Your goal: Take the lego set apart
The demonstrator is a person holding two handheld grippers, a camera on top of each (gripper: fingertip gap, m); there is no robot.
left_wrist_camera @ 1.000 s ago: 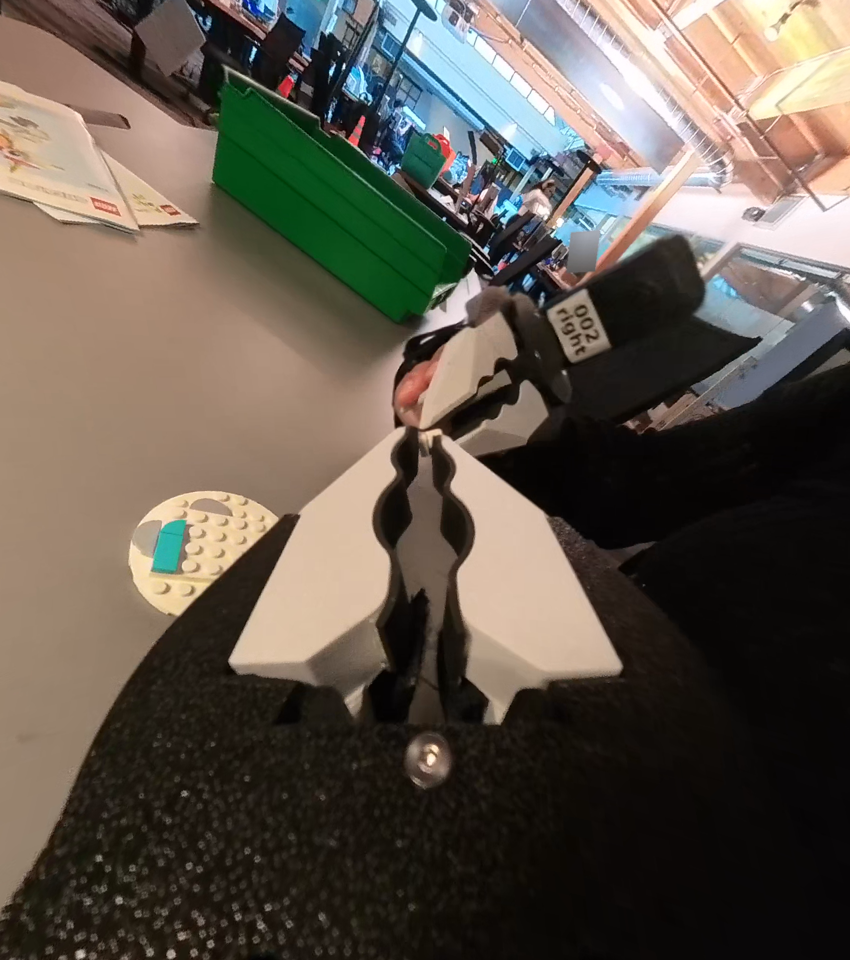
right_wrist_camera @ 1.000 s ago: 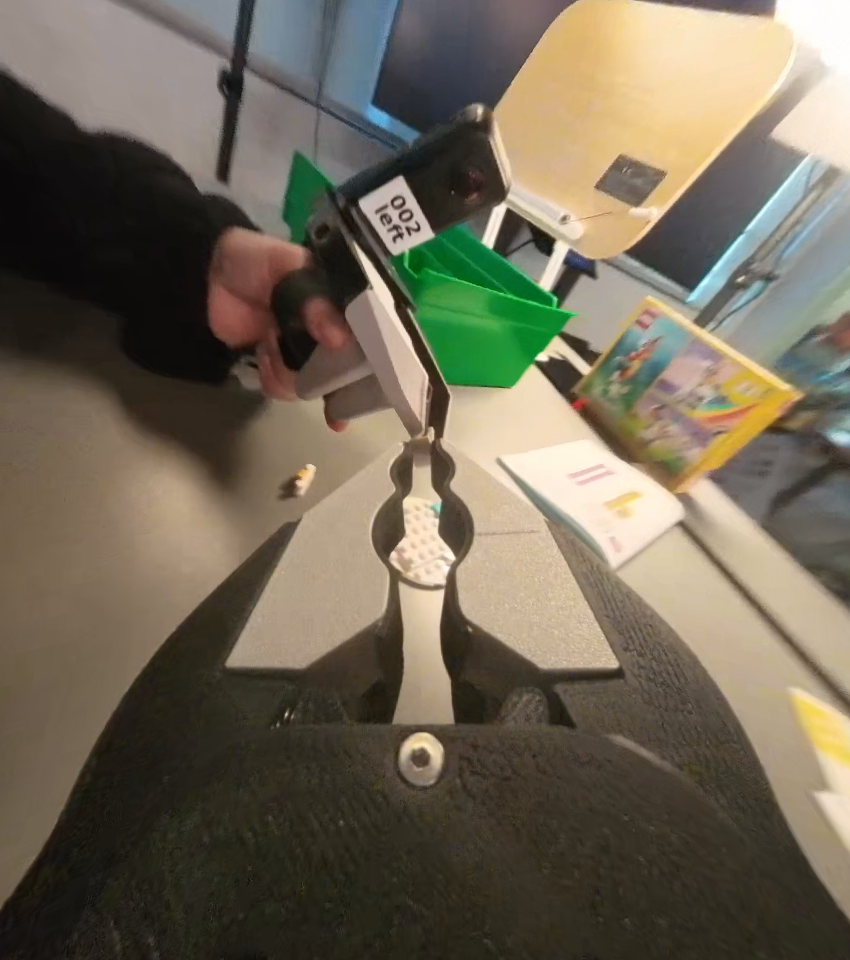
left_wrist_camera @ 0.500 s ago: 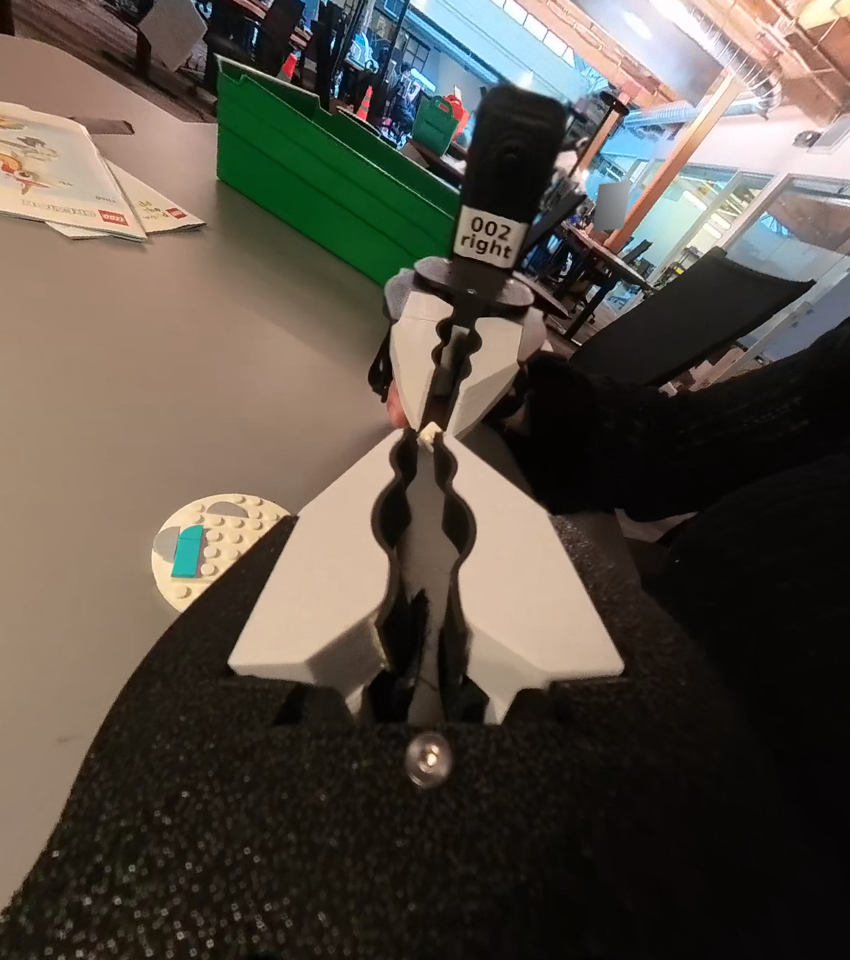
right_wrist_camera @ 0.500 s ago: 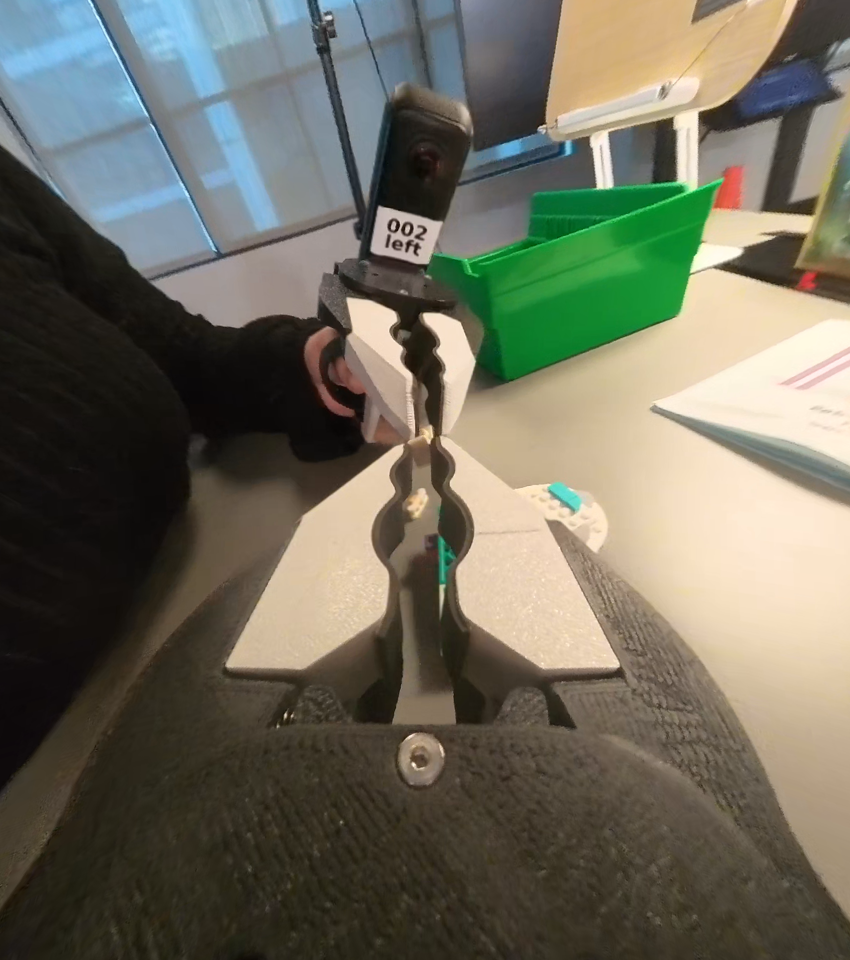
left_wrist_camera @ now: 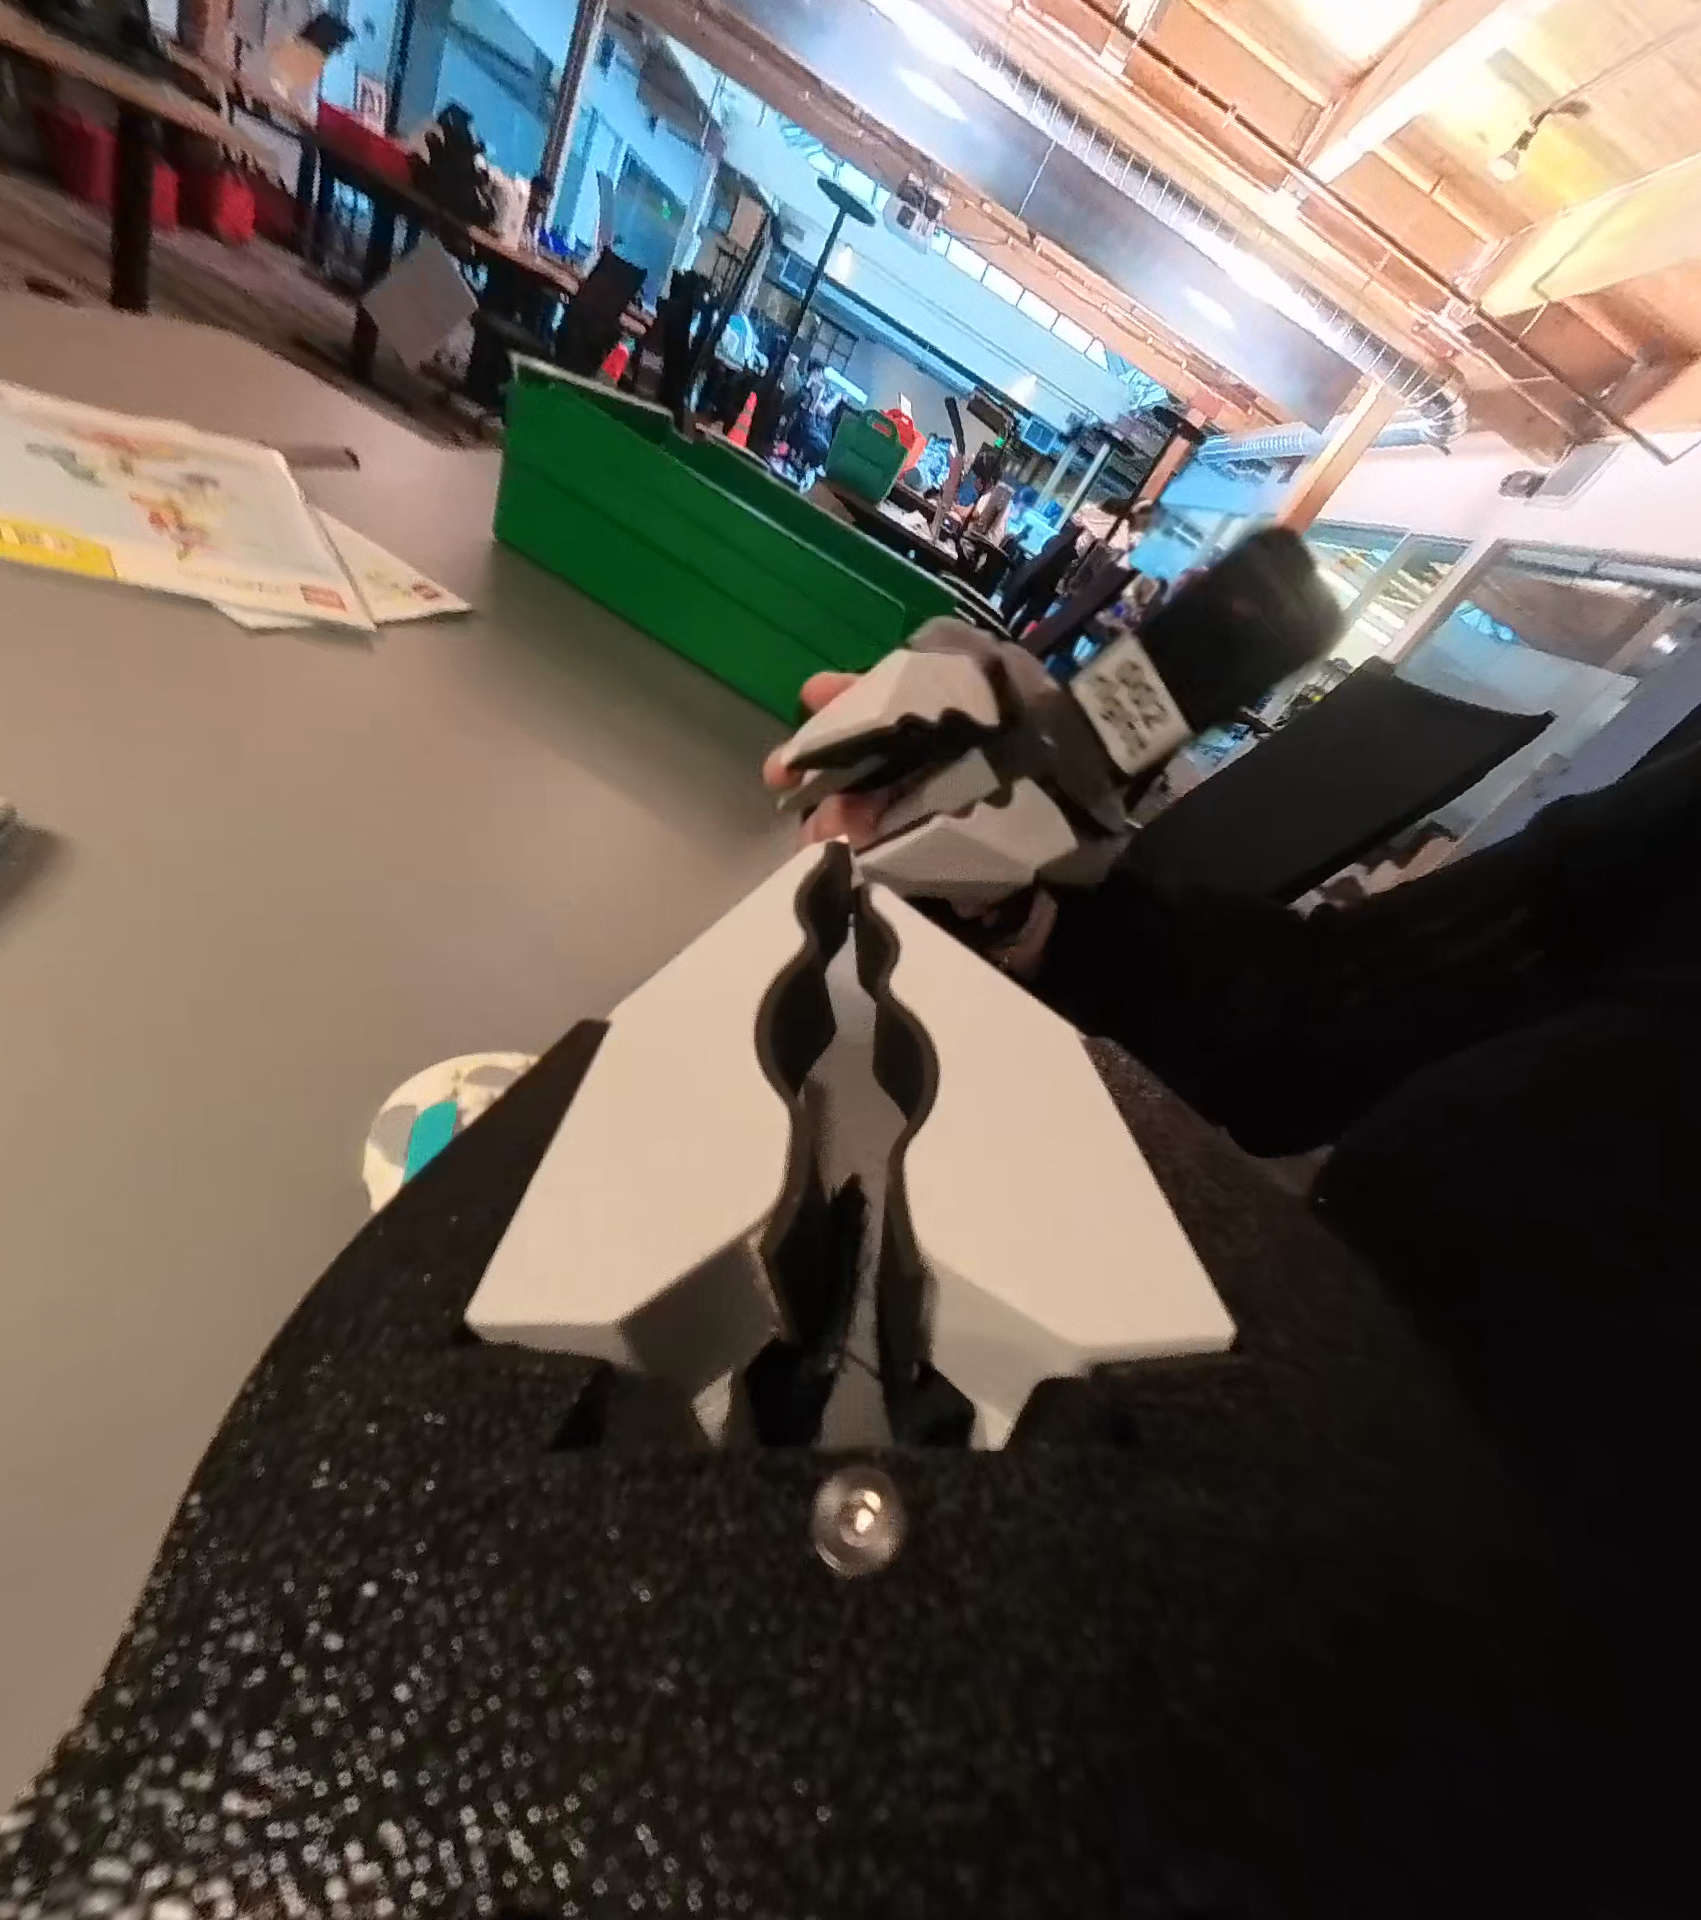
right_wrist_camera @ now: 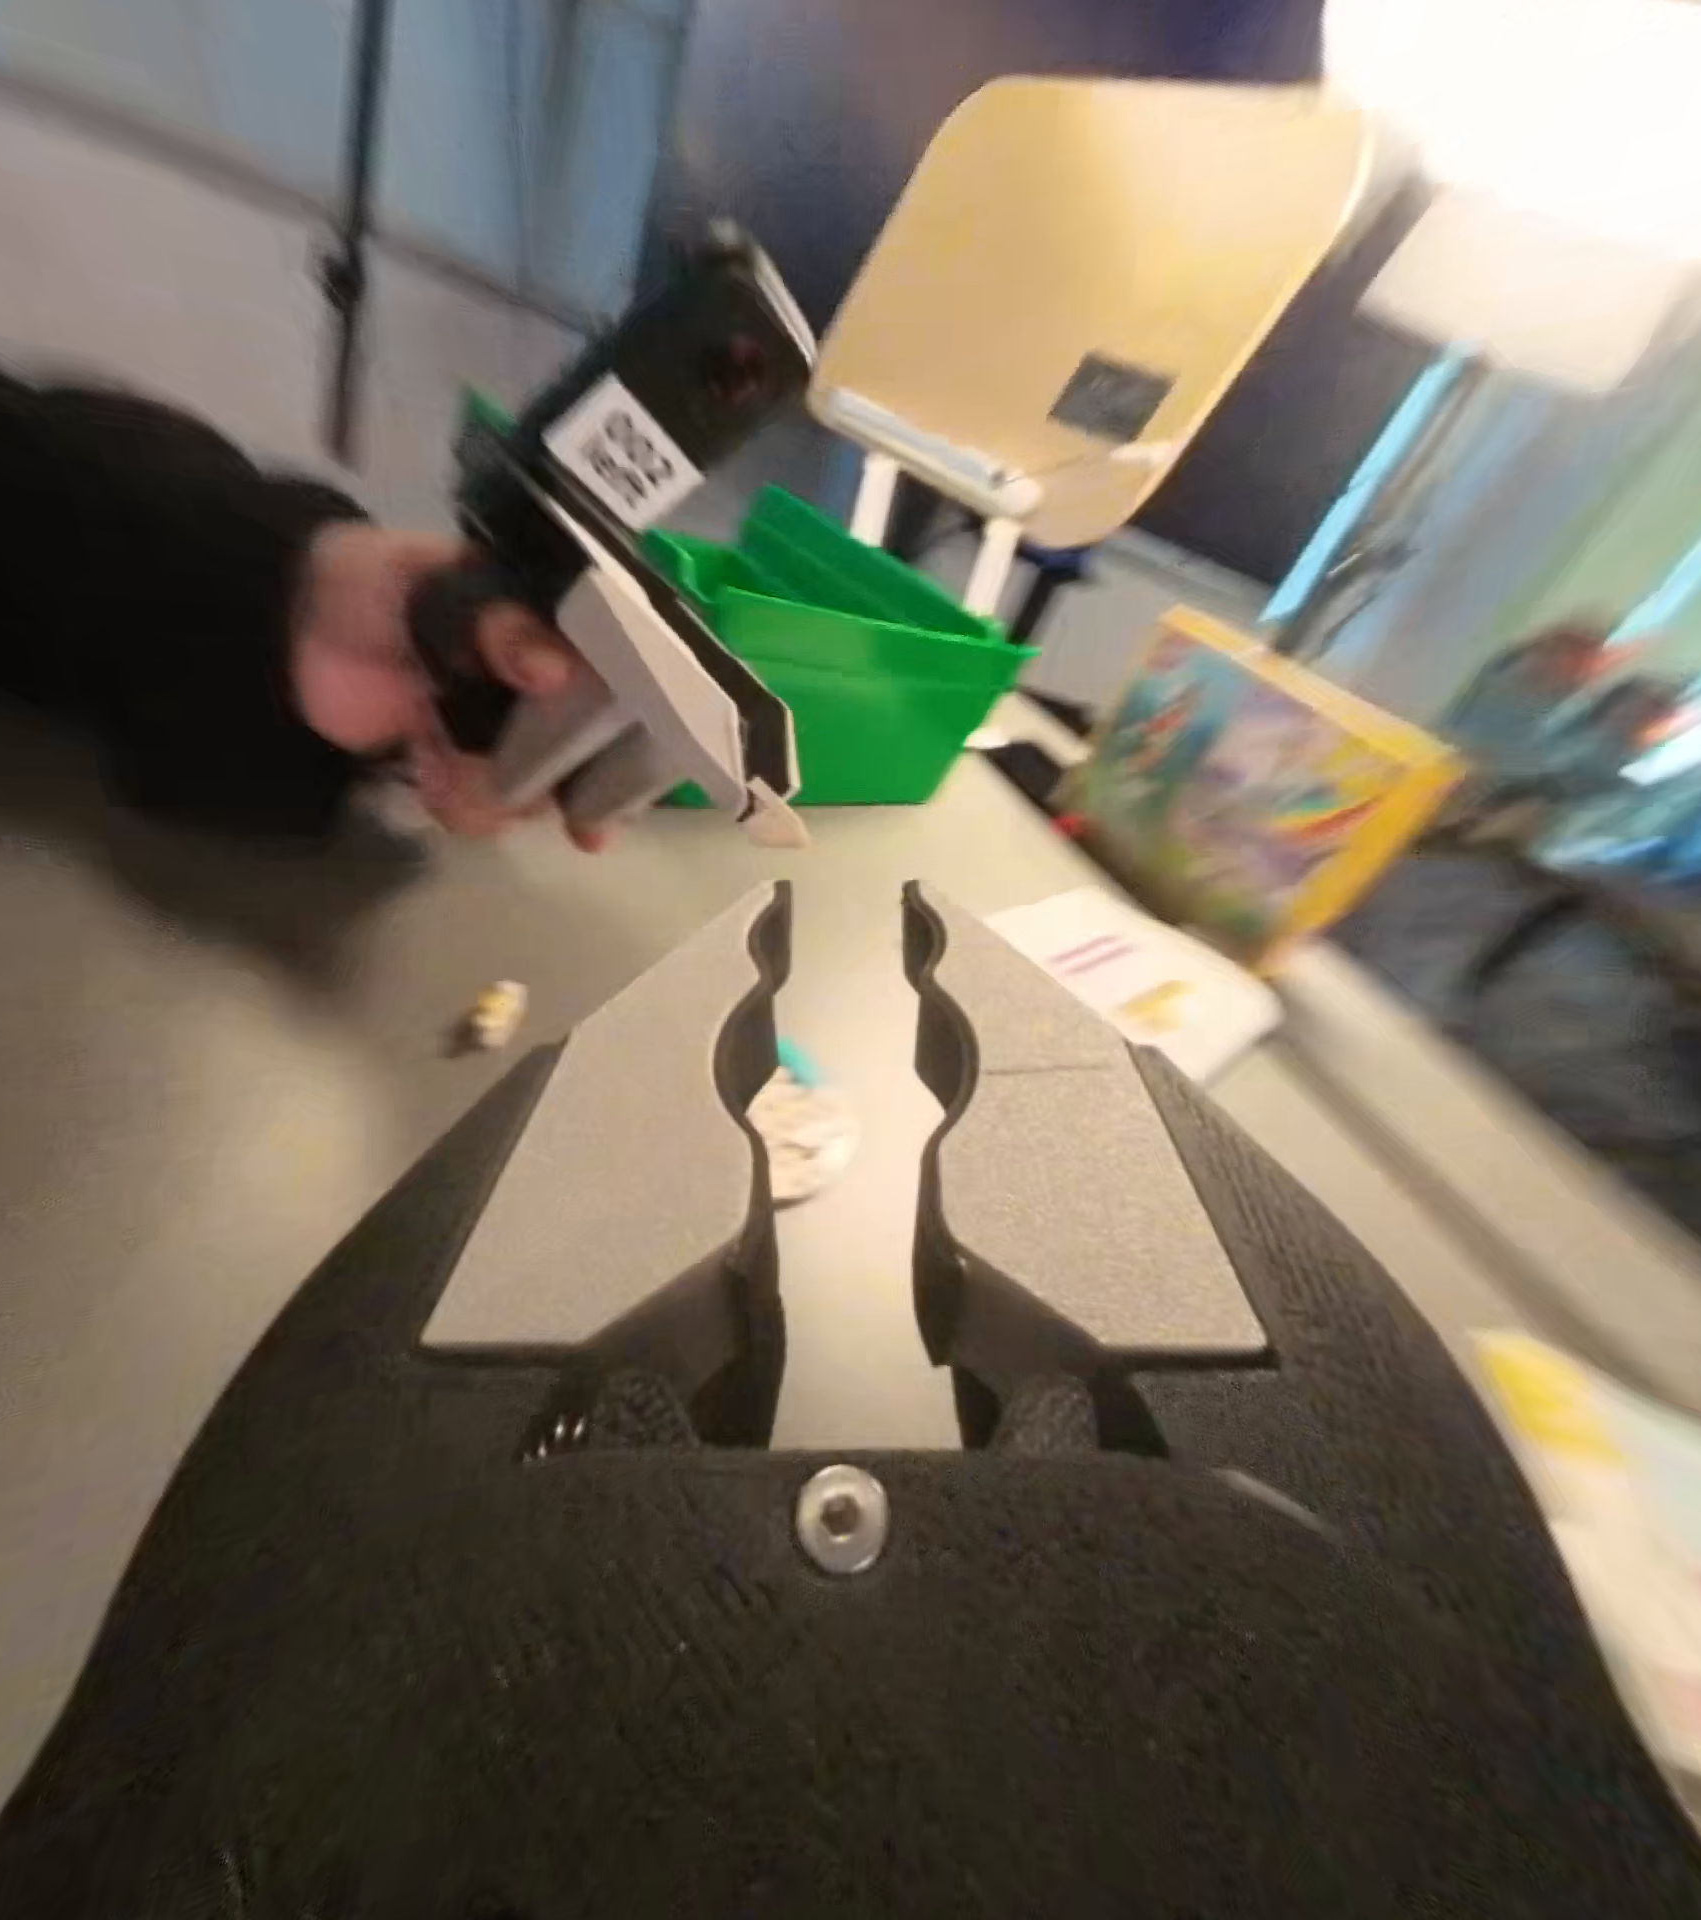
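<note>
Two grey-fingered grippers hover over a grey surface [left_wrist_camera: 202, 883]: left gripper [left_wrist_camera: 838, 868] pinches a tiny tan brick [right_wrist_camera: 778, 824]; right gripper [right_wrist_camera: 844, 888] gapes empty. Round white studded plate [right_wrist_camera: 810, 1138] lies at six o'clock; regrip squarely.

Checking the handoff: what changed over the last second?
The right gripper opened and let go of the small beige piece, then drew back. The left gripper stayed shut on it. The round white plate and green bin stayed put.
</note>
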